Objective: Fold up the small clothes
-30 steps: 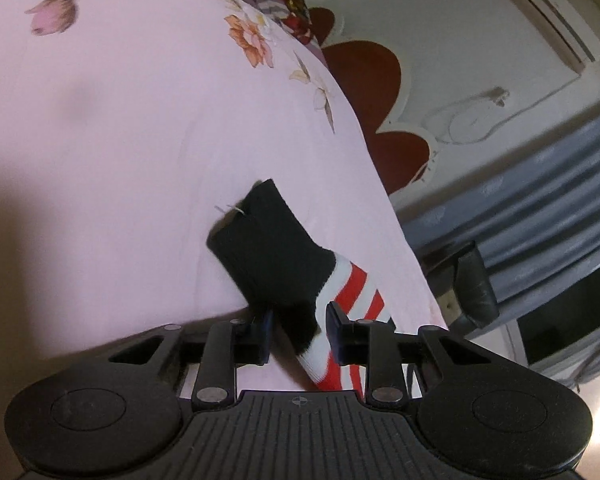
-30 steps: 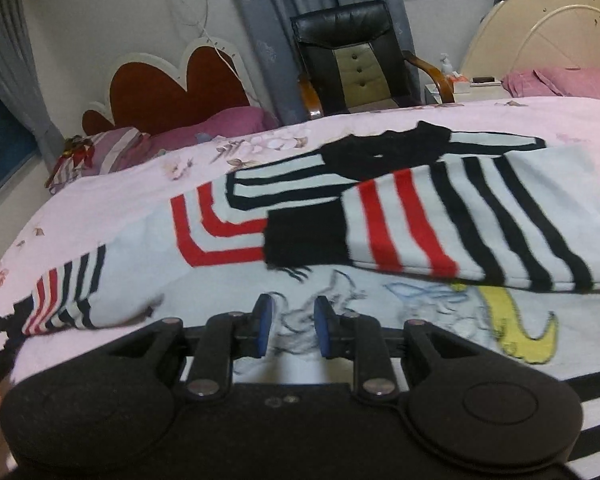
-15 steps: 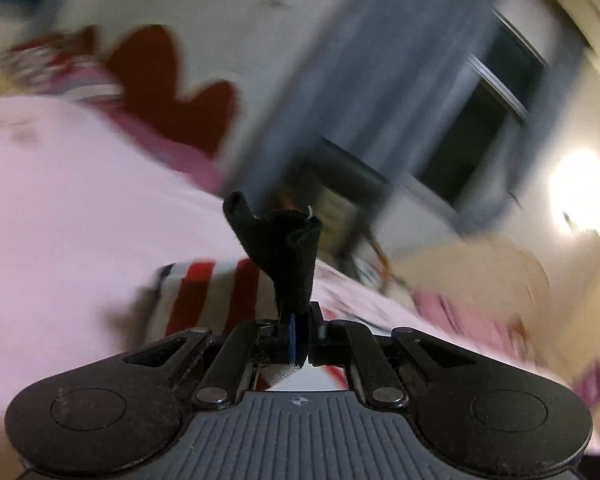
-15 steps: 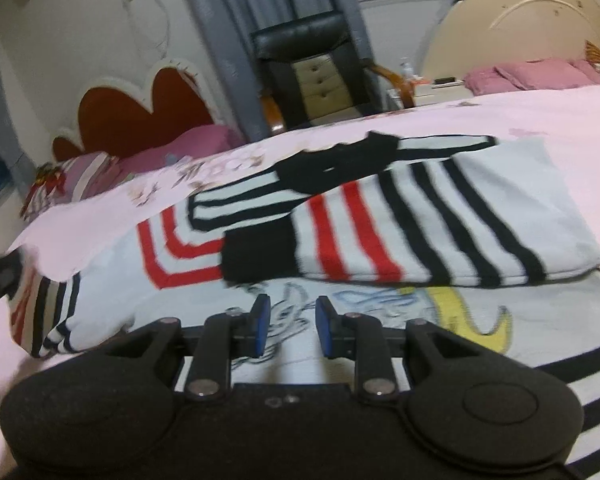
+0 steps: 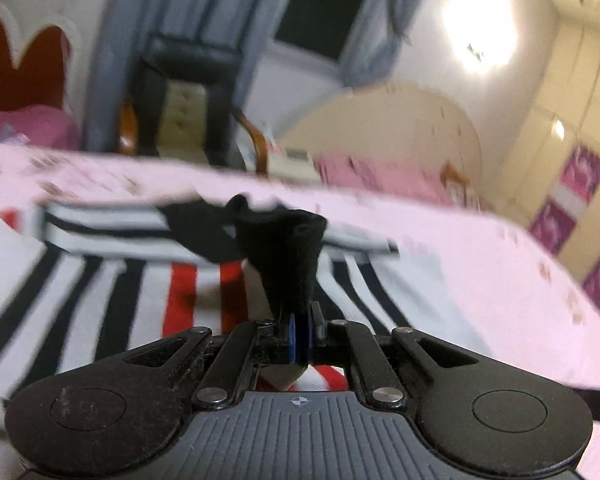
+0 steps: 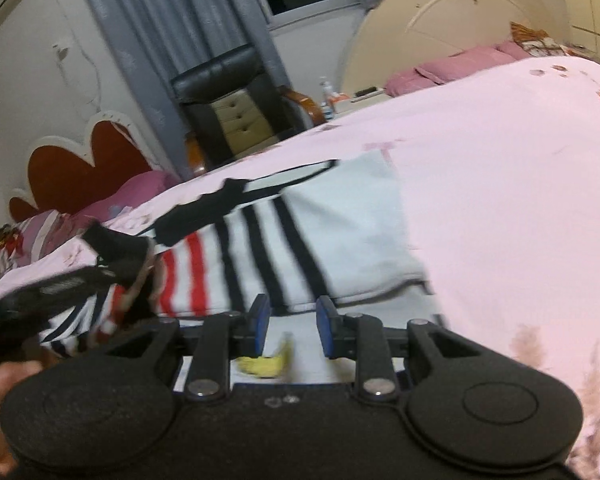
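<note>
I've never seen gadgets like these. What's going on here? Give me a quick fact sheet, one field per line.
Place: bed with a pink sheet
Garment: striped sweater, white with black and red stripes, lying on the sheet
Left claw: shut on the sweater's black cuff, sleeve lifted over the body
Right claw: open, nothing between its pads, low over the sweater's front
Folded so far: one sleeve lies across the chest
Background: black chair, grey curtains
</note>
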`<state>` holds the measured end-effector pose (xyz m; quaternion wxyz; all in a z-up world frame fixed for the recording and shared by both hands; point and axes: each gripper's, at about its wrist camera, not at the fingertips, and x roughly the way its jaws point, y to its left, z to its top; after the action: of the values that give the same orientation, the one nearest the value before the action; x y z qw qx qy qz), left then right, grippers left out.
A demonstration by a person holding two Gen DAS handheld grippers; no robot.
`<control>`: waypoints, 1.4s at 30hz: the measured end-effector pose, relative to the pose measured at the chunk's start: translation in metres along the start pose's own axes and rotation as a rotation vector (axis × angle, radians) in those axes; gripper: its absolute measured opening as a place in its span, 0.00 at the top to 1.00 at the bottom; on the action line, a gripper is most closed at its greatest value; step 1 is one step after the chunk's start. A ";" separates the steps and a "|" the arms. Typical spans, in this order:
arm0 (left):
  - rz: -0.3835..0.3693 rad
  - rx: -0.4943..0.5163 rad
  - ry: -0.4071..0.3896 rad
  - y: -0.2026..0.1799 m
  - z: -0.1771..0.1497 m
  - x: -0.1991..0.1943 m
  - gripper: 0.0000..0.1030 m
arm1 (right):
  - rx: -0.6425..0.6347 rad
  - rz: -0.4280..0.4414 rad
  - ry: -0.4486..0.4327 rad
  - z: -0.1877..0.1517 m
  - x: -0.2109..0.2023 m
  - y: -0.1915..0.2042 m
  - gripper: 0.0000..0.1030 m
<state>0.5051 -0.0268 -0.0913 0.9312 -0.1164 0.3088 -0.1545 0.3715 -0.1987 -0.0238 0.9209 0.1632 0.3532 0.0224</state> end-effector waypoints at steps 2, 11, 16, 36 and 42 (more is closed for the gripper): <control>0.031 0.038 0.086 -0.011 -0.012 0.020 0.89 | 0.018 -0.002 0.007 0.002 0.001 -0.013 0.71; 0.192 0.093 -0.126 0.014 -0.044 -0.096 0.42 | 0.080 0.155 0.049 0.013 0.034 -0.015 0.57; 0.411 0.084 -0.100 0.077 -0.071 -0.148 0.42 | 0.098 0.210 0.102 0.016 0.076 0.006 0.59; 0.409 0.079 0.010 0.129 -0.062 -0.106 0.62 | -0.065 0.039 0.005 0.033 0.083 0.017 0.99; 0.426 0.166 0.030 0.122 -0.060 -0.102 0.62 | -0.040 0.057 -0.004 0.032 0.077 0.007 0.99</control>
<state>0.4167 0.1154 -0.1214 0.9445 0.0309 0.3266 0.0188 0.4507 -0.1896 -0.0487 0.9238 0.1548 0.3459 0.0551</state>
